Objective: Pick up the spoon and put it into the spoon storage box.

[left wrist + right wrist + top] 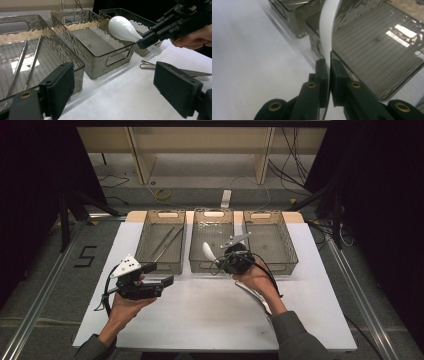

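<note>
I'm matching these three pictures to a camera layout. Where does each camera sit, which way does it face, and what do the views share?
High view: above the person's side, facing forward and down on the table; both forearms, left hand-held gripper, right hand-held gripper.
Left gripper view: rides the left hand-held gripper, facing the three bins; open jaws.
Right gripper view: rides the right hand-held gripper, facing the middle bin.
Shared: white spoon, clamped by the right gripper.

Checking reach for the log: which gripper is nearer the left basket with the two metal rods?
Left. The left gripper hovers open just before the left basket; the right gripper, clamping a white spoon, is at the middle basket.
</note>
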Available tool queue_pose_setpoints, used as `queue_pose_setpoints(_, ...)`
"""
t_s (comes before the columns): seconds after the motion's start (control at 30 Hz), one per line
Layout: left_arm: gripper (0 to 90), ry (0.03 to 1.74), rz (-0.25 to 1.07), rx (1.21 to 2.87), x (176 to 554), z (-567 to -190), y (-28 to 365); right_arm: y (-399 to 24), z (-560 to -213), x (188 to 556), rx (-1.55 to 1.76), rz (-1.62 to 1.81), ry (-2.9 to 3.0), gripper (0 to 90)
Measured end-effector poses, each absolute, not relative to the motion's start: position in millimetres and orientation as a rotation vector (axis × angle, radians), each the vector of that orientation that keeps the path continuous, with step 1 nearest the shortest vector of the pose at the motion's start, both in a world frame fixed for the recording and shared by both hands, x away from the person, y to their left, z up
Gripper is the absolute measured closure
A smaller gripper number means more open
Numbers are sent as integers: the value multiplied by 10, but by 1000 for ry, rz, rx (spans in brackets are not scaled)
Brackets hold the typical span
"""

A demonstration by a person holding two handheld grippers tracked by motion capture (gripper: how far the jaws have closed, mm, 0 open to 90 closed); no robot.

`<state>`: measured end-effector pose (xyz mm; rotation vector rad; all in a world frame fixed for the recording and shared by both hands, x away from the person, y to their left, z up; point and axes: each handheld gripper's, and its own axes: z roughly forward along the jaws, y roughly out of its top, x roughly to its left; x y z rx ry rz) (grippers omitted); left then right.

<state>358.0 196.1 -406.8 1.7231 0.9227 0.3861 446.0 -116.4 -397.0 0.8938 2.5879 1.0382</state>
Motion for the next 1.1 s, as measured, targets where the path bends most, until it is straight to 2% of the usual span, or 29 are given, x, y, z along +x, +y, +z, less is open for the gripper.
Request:
queue_pose_setpoints(0.63, 167, 921, 399, 1718, 3578, -4062, 1956, -1066, -3853, 4857, 1013, 1006, 2506, 862)
queue_pose_setpoints(1.1, 167, 920, 404, 1723, 3580, -4063, 1952, -997, -3938, 5072, 1094, 951, 2489, 862)
